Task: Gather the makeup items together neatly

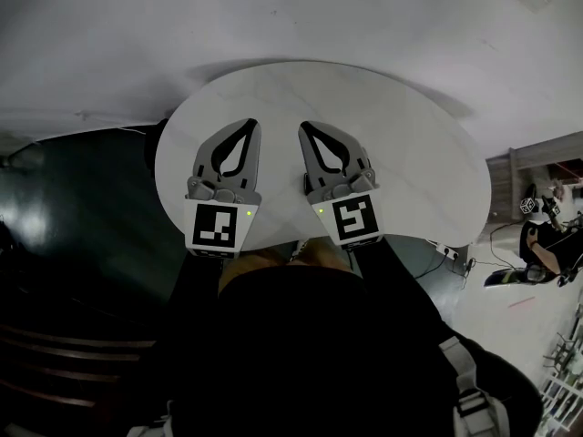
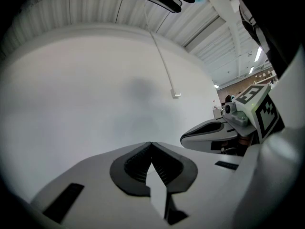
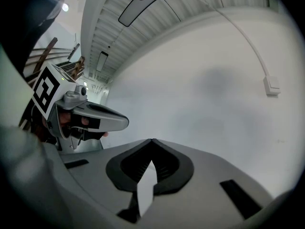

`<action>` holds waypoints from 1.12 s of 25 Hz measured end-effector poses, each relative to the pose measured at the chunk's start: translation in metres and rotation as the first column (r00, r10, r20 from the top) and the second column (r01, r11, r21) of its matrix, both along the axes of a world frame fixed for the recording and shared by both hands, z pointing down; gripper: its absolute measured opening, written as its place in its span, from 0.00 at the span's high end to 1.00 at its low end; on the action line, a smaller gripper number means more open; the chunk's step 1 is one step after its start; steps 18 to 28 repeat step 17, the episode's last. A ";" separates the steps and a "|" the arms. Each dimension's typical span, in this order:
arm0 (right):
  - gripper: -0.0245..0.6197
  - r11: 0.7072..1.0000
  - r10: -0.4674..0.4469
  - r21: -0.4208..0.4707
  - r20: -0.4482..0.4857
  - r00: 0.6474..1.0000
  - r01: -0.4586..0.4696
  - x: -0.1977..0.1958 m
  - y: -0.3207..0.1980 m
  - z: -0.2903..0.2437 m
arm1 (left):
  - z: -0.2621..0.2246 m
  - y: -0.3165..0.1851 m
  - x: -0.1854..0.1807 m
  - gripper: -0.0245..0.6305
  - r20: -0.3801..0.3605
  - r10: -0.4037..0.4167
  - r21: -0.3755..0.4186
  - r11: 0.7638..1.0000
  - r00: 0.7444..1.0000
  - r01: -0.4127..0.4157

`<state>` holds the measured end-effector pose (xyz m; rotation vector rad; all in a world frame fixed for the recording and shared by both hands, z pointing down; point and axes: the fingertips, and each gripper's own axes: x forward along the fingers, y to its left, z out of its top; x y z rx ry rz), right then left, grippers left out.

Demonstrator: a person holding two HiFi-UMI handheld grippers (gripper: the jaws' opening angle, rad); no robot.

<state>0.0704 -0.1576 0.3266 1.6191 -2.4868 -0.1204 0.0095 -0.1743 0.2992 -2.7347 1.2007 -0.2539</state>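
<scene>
Left gripper (image 1: pixel 248 127), right gripper (image 1: pixel 306 130): both claws pressed together, nothing between, side by side over round white table (image 1: pixel 410 144). Only print: black-white square codes on marker cubes (image 1: pixel 219 228). Makeup items' place: cannot tell.

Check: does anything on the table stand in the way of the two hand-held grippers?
Nothing visible does. The left hand-held gripper and right hand-held gripper, both shut, hover over the white table; no makeup items are in view.

No text, label, brand or number can be read.
</scene>
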 end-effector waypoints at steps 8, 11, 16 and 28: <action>0.92 1.000 -0.003 0.030 -0.023 1.000 0.004 0.001 -0.001 -0.002 | 0.001 0.001 0.005 0.94 0.000 0.007 -0.002 1.000 1.000 -0.007; 0.92 1.000 0.000 0.002 -0.025 1.000 0.000 0.002 0.001 0.002 | 0.004 0.003 0.009 0.94 0.010 0.015 -0.003 1.000 1.000 -0.015; 0.92 1.000 0.009 -0.006 -0.031 0.999 -0.009 0.004 0.004 0.000 | 0.005 0.007 0.012 0.94 -0.009 0.018 -0.009 1.000 1.000 -0.018; 0.92 1.000 0.010 -0.007 -0.036 0.999 -0.010 0.005 0.005 -0.001 | 0.004 0.008 0.012 0.94 -0.017 0.017 -0.010 1.000 1.000 -0.017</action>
